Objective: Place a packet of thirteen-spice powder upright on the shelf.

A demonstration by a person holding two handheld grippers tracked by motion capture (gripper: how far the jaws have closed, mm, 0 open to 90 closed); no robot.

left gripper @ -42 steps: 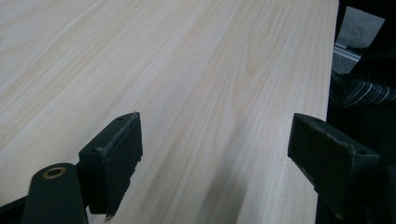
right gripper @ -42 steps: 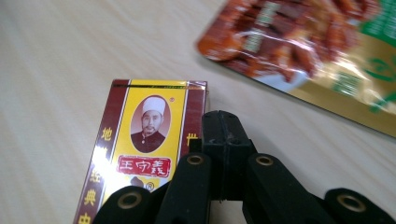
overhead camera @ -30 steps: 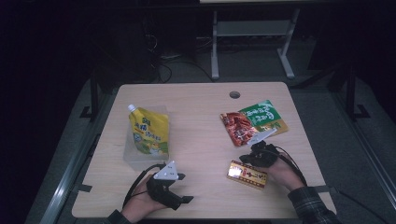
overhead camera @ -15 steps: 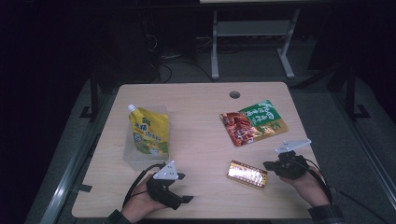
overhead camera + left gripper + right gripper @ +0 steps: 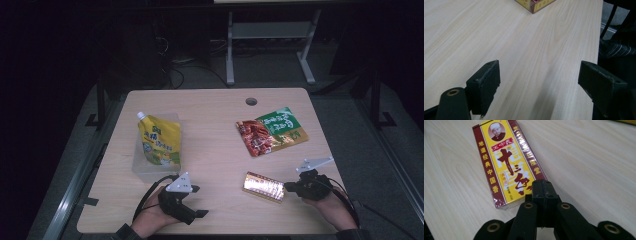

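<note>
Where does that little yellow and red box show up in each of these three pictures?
High view: the box lies near the front edge, right of centre, just left of the right claw.
Left gripper view: one corner at the top edge.
Right gripper view: upper left, ahead of the shut claw.
Shared landmark: the pale wooden table.

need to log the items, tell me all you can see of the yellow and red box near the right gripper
The box is a flat, oblong carton, yellow on its face with dark red borders, red and yellow characters and a small portrait at one end, in glossy clear wrap. It lies flat on the table near the front edge. The shut right gripper sits at its near end; whether they touch is unclear.
</note>
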